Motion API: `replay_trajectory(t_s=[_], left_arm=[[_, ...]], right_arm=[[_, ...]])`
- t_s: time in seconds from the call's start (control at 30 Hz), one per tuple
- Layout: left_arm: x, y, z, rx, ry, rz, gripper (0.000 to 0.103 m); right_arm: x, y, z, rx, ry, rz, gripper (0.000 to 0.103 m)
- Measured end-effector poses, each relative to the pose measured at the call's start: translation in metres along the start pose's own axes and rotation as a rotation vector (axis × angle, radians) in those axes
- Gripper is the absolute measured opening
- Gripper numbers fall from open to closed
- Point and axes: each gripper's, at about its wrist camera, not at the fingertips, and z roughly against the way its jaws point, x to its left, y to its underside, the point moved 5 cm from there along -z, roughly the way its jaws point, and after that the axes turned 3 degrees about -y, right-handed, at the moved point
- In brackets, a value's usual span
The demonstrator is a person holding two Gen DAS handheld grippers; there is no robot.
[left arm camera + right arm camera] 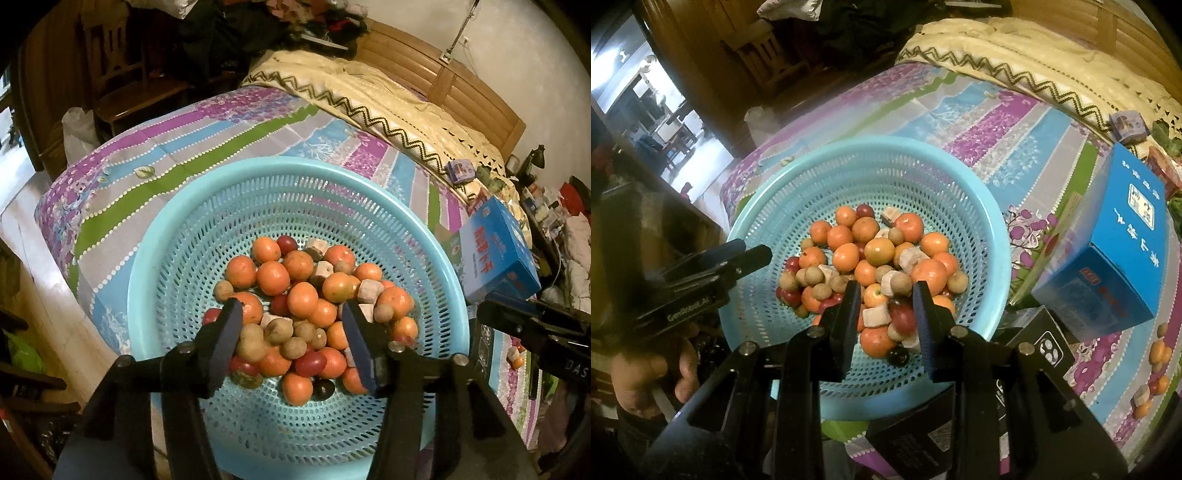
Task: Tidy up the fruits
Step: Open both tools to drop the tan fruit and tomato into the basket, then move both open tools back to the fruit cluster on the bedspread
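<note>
A light blue perforated basket (177, 236) (960, 177) stands on the striped bedspread. It holds a heap of orange tangerines (272, 277) (880, 251), brown longans (251, 347) (901, 285), dark red small fruits (309, 363) (903, 317) and pale cut chunks (367, 290) (875, 316). My left gripper (291, 308) is open above the near side of the heap and holds nothing. My right gripper (886, 290) is open above the heap's near right part, empty. The left gripper also shows at the left of the right wrist view (738, 258).
A blue carton (498, 254) (1108, 258) lies right of the basket. Dark boxes (1041, 343) sit by the basket's near right rim. A few loose fruits (1156, 354) lie on the bedspread at far right. A cream blanket (369, 96) covers the far bed; wooden chairs stand behind.
</note>
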Motion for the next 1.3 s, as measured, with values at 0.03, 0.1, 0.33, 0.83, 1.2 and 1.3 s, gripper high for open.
replay_trajectory(t_s=[0.03,0.1,0.33,0.83,1.2,1.3], left_arm=[[0.0002,0.0001,-0.0001,0.001,0.002,0.003,0.058],[0.0001,0.0,-0.0007,0.003,0.001,0.003,0.058],[-0.0003,-0.0002,-0.0014,0.004,0.004,0.003,0.058],[-0.0012,-0.0006,-0.0027,0.006,0.003,0.003,0.058],[-0.0041,-0.0022,-0.0032,0.006,-0.001,-0.002,0.058],[-0.0066,-0.0028,-0.0029,0.007,-0.002,-0.006,0.058]], right_arm=[[0.0,0.0003,-0.0002,0.0,0.0,-0.001,0.031],[-0.001,0.0001,0.0001,-0.001,-0.002,-0.003,0.031],[-0.0034,0.0002,0.0003,-0.002,-0.003,-0.007,0.031],[-0.0031,0.0006,0.0025,-0.008,-0.006,-0.004,0.031],[-0.0034,0.0011,0.0026,-0.01,-0.011,-0.004,0.031],[-0.0045,0.0023,0.0034,-0.019,-0.015,-0.007,0.031]])
